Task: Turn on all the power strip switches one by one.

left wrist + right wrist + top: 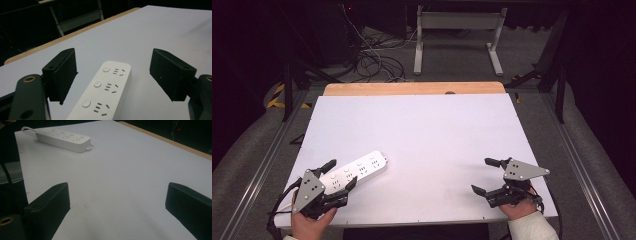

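White power strip (353, 172) at lower left is straddled by the left gripper (340, 176), jaws apart, seemingly for grasping; right gripper (485, 176) is held apart over bare table (432, 130).

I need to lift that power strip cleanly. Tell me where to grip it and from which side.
Grip the white power strip across its narrow width, on the two long side walls near its middle, coming down from above. It lies flat with sockets up, and the open left gripper already straddles it that way. The right gripper is well away.
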